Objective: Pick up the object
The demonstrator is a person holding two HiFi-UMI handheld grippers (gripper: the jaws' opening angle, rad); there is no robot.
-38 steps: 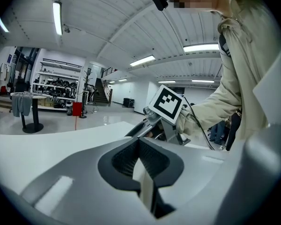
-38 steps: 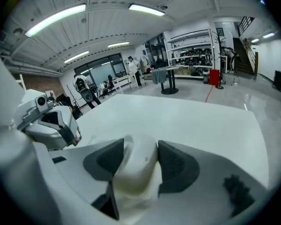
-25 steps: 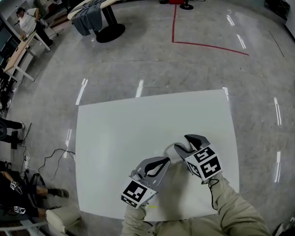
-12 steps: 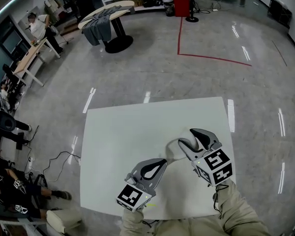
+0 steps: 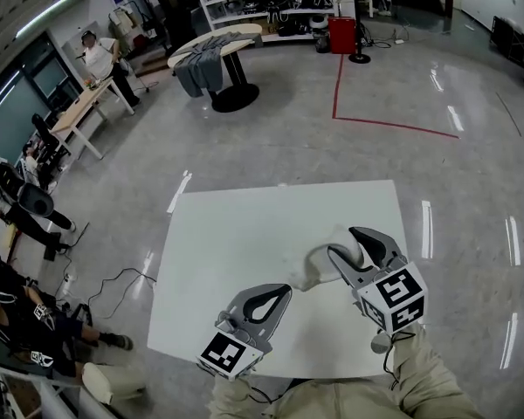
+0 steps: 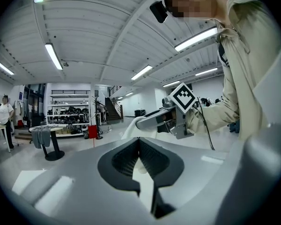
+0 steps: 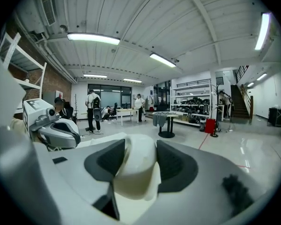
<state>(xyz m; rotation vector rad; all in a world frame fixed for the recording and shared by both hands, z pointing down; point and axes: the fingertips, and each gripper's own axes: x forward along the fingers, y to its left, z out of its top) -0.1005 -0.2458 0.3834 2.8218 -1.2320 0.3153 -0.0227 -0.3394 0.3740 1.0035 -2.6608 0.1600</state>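
Note:
The object is a soft, cream-white lump point(image 5: 317, 267) point(image 7: 138, 165). My right gripper point(image 5: 343, 244) point(image 7: 139, 146) is shut on it, its dark pads pressing both sides, over the right part of the white table point(image 5: 244, 225). In the left gripper view the lump point(image 6: 130, 129) hangs from the right gripper point(image 6: 152, 121) just ahead. My left gripper point(image 5: 279, 291) point(image 6: 139, 140) is shut with nothing between its jaws, near the table's front edge, to the left of the lump and apart from it. It shows at the left in the right gripper view as the left gripper point(image 7: 58, 131).
A round table draped with grey cloth point(image 5: 214, 55) stands far back on the shiny floor. People work at desks point(image 5: 87, 103) to the left. Cables point(image 5: 113, 278) lie on the floor left of the white table. Red tape point(image 5: 393, 125) marks the floor at the back right.
The two grippers have drawn apart: the right one has gone to the right with the white lump in it, the left one has dropped back toward the front edge. The head view has tilted up.

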